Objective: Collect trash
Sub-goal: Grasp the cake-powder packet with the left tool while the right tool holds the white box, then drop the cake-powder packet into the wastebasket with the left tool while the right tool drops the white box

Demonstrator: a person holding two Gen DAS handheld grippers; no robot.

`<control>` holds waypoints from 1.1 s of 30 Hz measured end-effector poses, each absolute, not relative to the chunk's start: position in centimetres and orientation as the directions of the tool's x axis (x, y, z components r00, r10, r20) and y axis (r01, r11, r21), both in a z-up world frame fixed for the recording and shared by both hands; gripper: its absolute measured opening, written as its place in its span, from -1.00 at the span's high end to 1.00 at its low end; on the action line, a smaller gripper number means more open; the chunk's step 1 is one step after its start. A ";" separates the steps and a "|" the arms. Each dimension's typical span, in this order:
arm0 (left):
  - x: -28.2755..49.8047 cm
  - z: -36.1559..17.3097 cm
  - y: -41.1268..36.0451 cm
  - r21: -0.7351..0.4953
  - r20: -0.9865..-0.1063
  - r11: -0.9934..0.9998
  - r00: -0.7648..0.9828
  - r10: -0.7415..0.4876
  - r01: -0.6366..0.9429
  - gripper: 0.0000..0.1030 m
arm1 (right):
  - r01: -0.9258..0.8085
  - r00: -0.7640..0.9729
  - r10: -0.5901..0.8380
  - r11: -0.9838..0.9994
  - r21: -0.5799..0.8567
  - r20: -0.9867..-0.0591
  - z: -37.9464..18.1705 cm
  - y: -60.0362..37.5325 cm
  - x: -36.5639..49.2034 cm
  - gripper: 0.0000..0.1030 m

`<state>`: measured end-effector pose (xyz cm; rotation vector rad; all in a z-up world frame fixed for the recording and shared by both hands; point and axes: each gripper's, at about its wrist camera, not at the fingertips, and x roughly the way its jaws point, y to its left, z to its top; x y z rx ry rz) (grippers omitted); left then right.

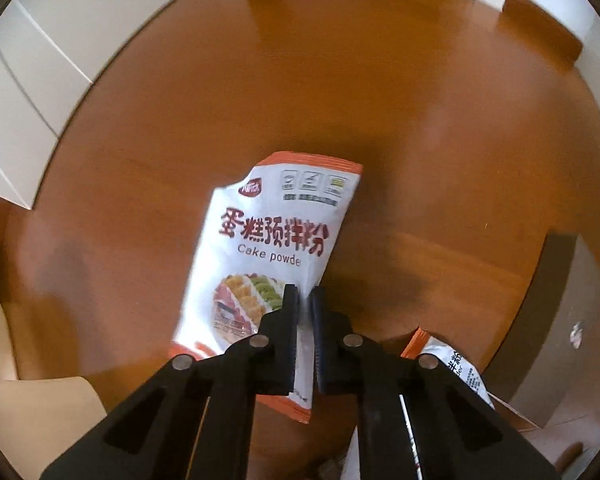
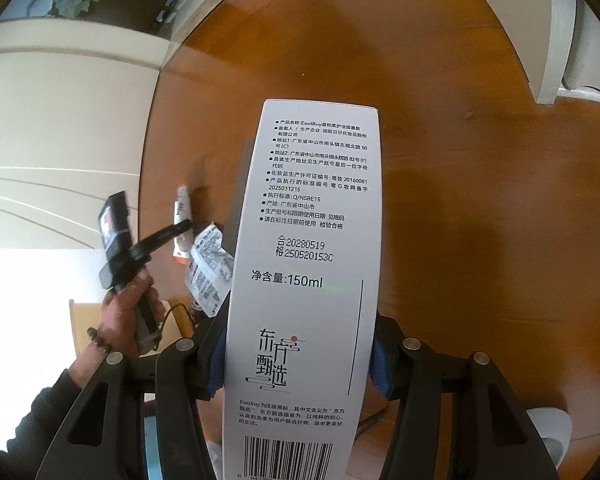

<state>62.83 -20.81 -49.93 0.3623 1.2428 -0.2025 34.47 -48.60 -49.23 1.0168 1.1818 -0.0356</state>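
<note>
In the left wrist view my left gripper (image 1: pixel 305 300) is shut on the lower edge of a white and orange cake powder packet (image 1: pixel 268 248), held above the round wooden table (image 1: pixel 180 120). A second packet of the same kind (image 1: pixel 456 364) shows at the lower right behind the right finger. In the right wrist view my right gripper (image 2: pixel 300 354) is shut on a tall white carton (image 2: pixel 312 220) with black print and a barcode, held over the table. The left gripper (image 2: pixel 184 226) with its packet (image 2: pixel 182 208) also shows there at the left, above a crumpled printed wrapper (image 2: pixel 208 268).
The round table's rim (image 2: pixel 148 152) borders a pale floor at the left. A cardboard box (image 1: pixel 28 408) sits at lower left in the left wrist view. A chair back (image 1: pixel 540 24) stands at the far right. A grey panel (image 1: pixel 560 320) stands right of the table.
</note>
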 end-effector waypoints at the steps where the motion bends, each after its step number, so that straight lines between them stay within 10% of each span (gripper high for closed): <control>1: 62.7 -49.2 -20.6 0.149 -0.944 0.929 0.328 0.031 0.340 0.87 | 0.515 0.433 0.462 0.578 0.633 -0.774 -49.3 -48.5 34.6 -0.11; 12: 57.4 -35.1 -17.5 -0.014 -0.864 0.943 0.471 -0.179 0.332 0.87 | 0.456 0.445 0.464 0.619 0.640 -0.766 -46.8 -46.6 36.5 -0.11; 23: 48.6 -15.7 -2.2 -0.049 -0.813 0.986 0.567 -0.132 0.159 0.87 | 0.232 0.400 0.511 0.747 0.623 -0.761 -31.5 -41.1 39.4 -0.11; 33: 48.2 -20.5 8.8 -0.125 -0.936 0.989 0.340 -0.090 -0.081 0.81 | 0.117 0.394 0.489 0.813 0.571 -0.778 -17.2 -36.5 39.5 -0.12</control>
